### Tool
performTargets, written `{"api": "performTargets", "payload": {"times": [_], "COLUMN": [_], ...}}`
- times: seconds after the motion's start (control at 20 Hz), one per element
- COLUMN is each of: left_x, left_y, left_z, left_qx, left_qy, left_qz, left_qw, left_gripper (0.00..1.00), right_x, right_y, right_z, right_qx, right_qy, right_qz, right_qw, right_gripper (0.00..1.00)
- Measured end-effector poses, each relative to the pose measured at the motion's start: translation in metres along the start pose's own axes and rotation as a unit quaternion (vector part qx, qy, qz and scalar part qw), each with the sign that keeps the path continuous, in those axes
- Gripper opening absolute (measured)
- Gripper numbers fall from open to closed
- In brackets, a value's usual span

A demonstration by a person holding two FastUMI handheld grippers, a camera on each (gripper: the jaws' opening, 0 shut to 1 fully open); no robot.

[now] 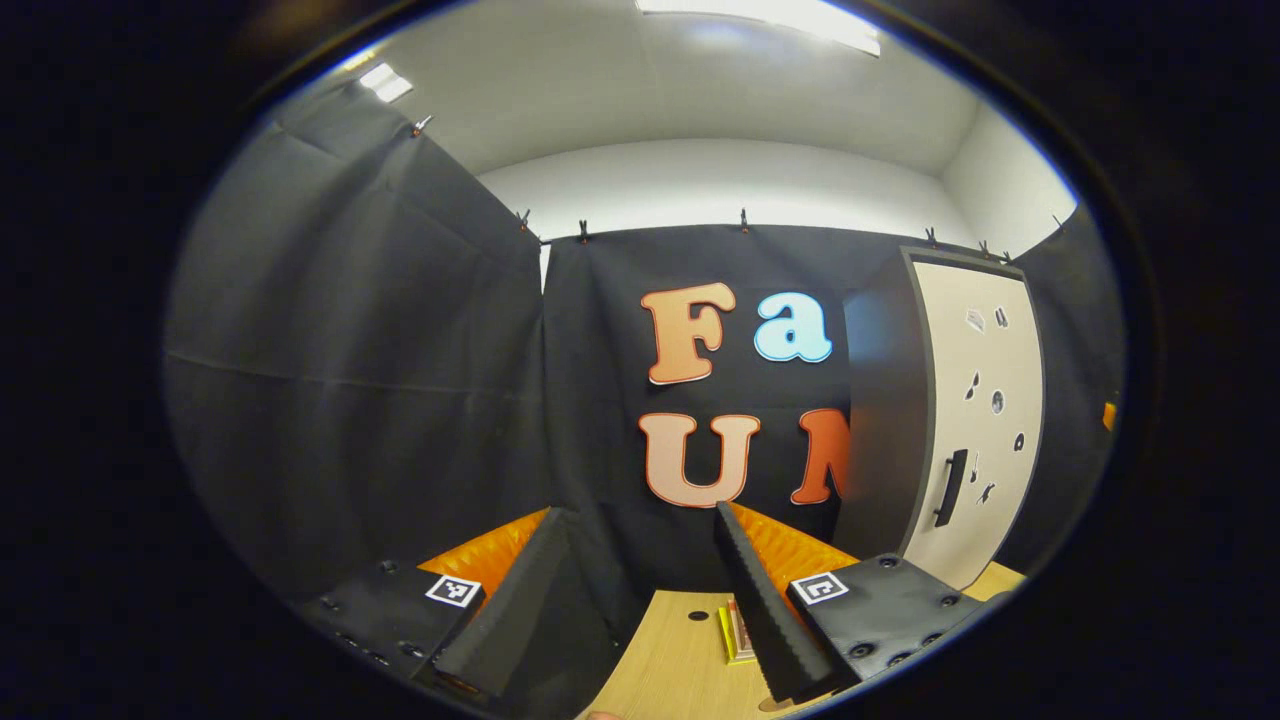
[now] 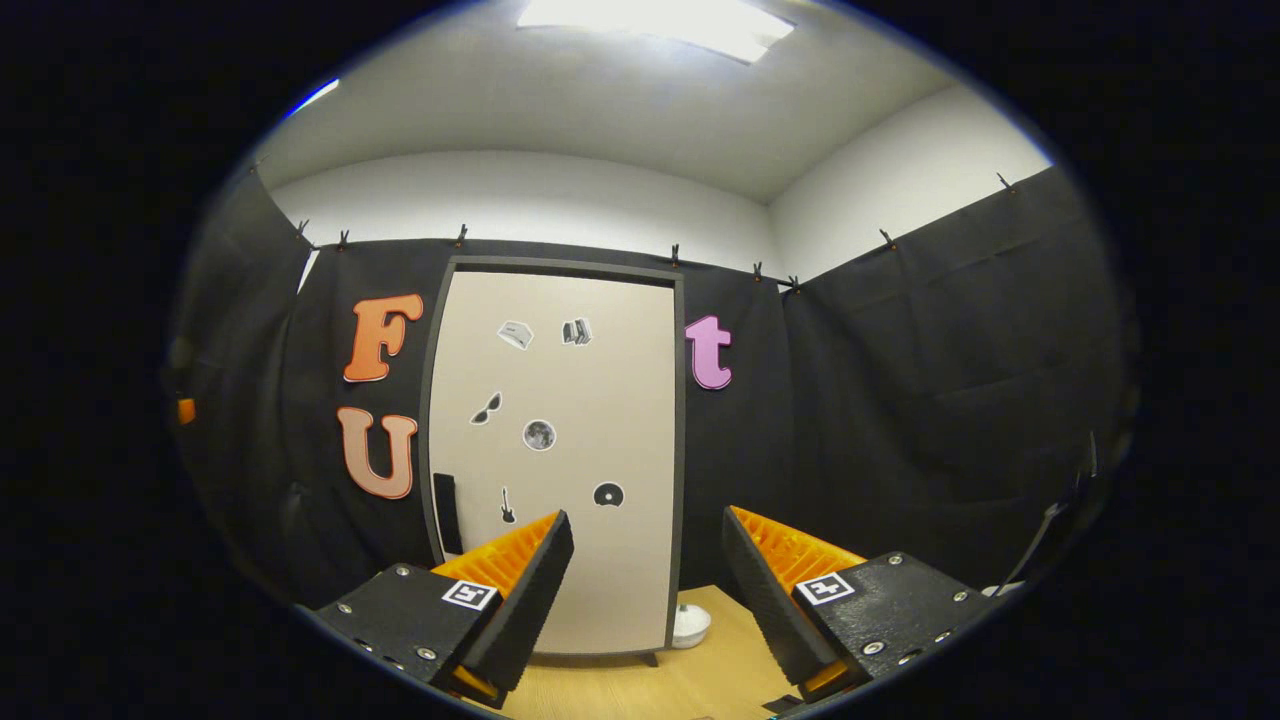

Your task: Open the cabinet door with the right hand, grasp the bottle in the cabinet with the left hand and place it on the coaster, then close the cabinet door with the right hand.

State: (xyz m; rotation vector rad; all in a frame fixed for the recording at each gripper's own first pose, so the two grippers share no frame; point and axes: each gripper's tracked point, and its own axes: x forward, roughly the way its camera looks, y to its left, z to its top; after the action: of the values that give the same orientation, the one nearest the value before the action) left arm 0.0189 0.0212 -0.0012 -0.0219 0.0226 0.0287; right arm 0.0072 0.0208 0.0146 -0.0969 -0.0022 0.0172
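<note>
In the right gripper view, the cabinet door (image 2: pixel 560 450) stood closed at centre frame, its dark handle (image 2: pixel 446 514) at lower left. The right gripper (image 2: pixel 645 560) gaped wide, holding nothing. In the left gripper view, the left gripper (image 1: pixel 640 560) was likewise spread and empty above the wooden table (image 1: pixel 670 650), with the cabinet at right.

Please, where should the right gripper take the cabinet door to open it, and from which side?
Probably by the dark handle, an upright bar low on the left edge of the closed cabinet door. The open right gripper should come straight from the front, one finger on each side of the bar, then pull. Hinges are likely on the right.
</note>
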Motion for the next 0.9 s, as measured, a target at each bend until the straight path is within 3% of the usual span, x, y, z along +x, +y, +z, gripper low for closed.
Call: {"api": "performTargets", "payload": {"times": [0.25,0.35,0.9], "left_x": [-0.003,-0.004,-0.015], "left_y": [-0.003,0.001,0.035], "left_z": [0.010,0.013,0.005], "left_qx": [0.002,0.010,0.029], "left_qy": [-0.007,-0.010,-0.002], "left_qz": [0.014,0.021,0.047], "left_qw": [1.000,1.000,0.998], "left_gripper": [1.00,0.97,0.96], "right_x": [0.019,0.026,0.068], "right_y": [0.008,0.017,0.126], "right_z": [0.001,-0.002,-0.038], "right_qx": [0.000,0.007,0.027], "right_qy": [0.007,0.010,0.046], "right_qz": [0.019,0.026,0.102], "right_qw": [1.000,1.000,0.993], "right_gripper": [0.93,0.93,0.93]}}
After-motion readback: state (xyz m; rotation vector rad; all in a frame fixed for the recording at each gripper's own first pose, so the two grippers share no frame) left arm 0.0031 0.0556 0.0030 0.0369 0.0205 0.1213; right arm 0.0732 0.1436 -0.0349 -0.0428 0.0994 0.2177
